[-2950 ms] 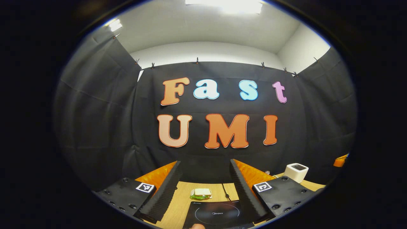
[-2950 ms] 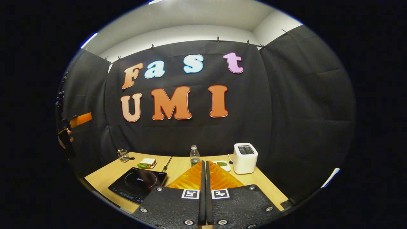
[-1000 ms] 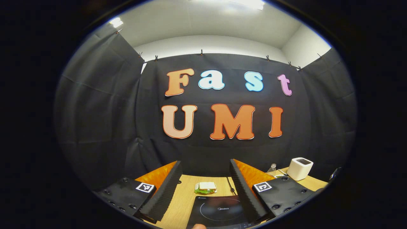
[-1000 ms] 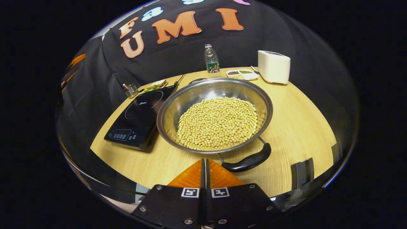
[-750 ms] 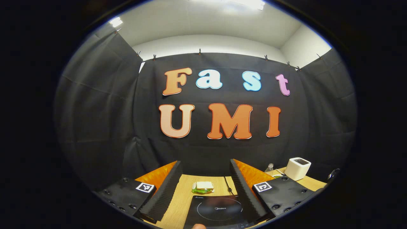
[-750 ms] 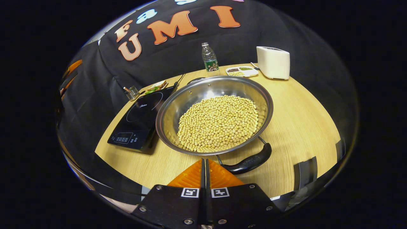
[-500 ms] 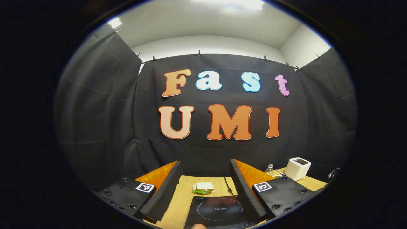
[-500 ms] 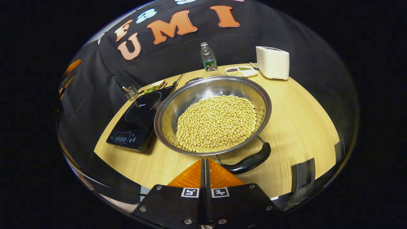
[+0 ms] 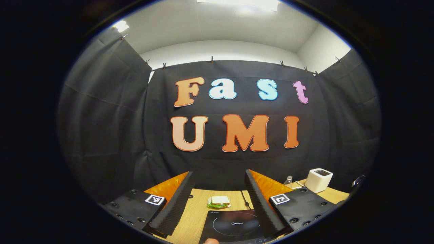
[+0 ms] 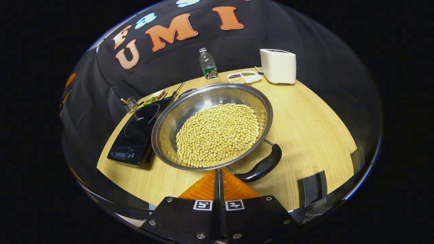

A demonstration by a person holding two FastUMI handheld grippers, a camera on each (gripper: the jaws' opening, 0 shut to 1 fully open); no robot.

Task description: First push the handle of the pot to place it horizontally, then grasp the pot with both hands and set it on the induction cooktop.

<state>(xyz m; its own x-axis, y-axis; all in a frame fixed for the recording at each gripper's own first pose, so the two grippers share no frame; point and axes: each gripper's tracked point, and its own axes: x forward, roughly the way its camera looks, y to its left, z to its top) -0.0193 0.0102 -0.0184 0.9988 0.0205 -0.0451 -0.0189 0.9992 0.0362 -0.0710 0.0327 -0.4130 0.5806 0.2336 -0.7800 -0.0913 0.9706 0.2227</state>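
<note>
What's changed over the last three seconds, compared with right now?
The right gripper tipped down from the wall to the pot, its shut fingers nearing the handle. The left gripper stayed open above the cooktop. Nothing was grasped.

Table (image 10: 315, 122) holds bottle (image 10: 207, 65), toaster (image 10: 278, 66), sandwich (image 9: 219, 201) — snack tray (image 10: 243, 77) beside toaster.

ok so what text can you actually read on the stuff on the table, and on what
Nothing reads clearly enough to quote.
Cooktop: small print inside its ring, too blurred to quote.
Bottle: label too small to read.
Pot handle: faint mark, unreadable.
</note>
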